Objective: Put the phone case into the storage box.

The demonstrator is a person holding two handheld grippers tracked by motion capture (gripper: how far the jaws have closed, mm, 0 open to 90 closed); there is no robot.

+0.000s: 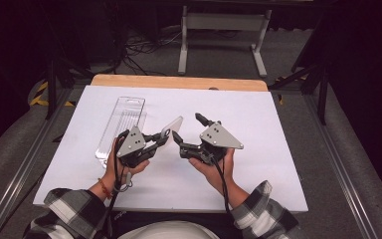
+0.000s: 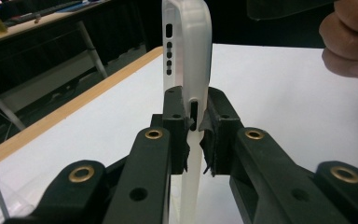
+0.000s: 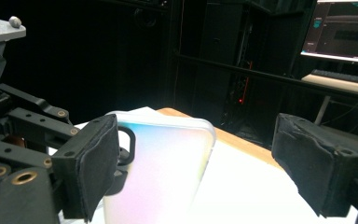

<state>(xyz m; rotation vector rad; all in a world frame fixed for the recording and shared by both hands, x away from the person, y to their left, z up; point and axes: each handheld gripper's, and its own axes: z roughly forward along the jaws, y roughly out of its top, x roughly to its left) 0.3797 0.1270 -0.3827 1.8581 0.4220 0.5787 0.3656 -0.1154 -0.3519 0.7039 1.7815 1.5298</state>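
My left gripper (image 1: 161,139) is shut on the lower end of a translucent white phone case (image 1: 172,128), which it holds up off the table. In the left gripper view the pads clamp the case (image 2: 189,56) edge-on, and it rises straight up from the left gripper (image 2: 196,126). My right gripper (image 1: 188,128) stands open just right of the case. In the right gripper view the case (image 3: 163,168) sits between the wide-apart jaws of the right gripper (image 3: 205,163), close to the left pad (image 3: 91,163). Whether that pad touches it I cannot tell.
A clear plastic package (image 1: 122,127) lies flat on the white table top (image 1: 278,129), left of my left hand. A wooden strip (image 1: 179,82) runs along the far edge. Beyond it stand a metal stand (image 1: 224,40) and floor cables.
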